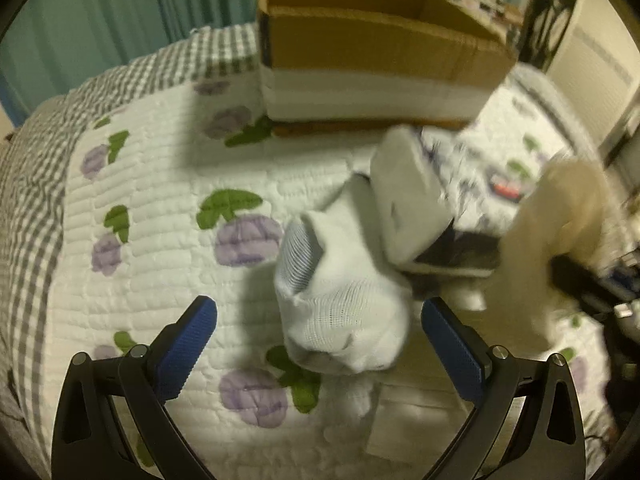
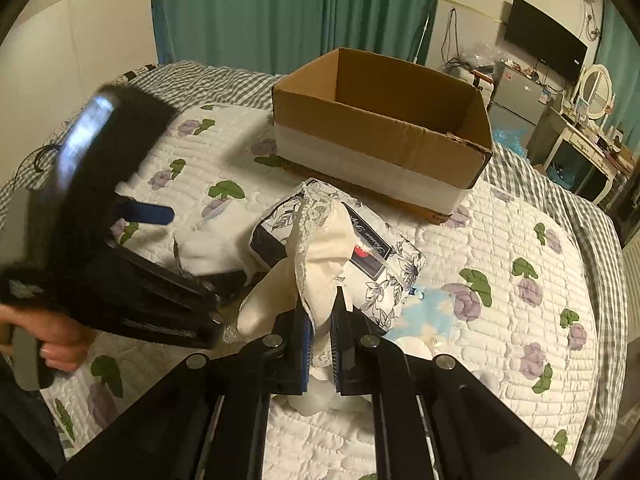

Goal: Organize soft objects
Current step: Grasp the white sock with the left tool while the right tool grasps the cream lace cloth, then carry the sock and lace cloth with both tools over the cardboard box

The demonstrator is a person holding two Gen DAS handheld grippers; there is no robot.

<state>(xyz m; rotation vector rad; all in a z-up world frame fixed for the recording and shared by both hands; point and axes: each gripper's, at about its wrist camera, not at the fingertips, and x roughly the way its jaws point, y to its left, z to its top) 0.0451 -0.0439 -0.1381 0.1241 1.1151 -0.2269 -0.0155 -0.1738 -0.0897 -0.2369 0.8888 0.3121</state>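
Observation:
A white sock lies bunched on the quilt, just ahead of and between the blue pads of my open left gripper; it also shows in the right wrist view. My right gripper is shut on a cream lace-trimmed sock and holds it up off the bed; that sock shows blurred in the left wrist view. An open cardboard box stands on the bed beyond both; it also shows in the left wrist view.
A floral-print tissue pack lies on the quilt between the socks and the box. A light blue soft item lies right of my right gripper. The left gripper's body fills the left of the right wrist view. Green curtains hang behind.

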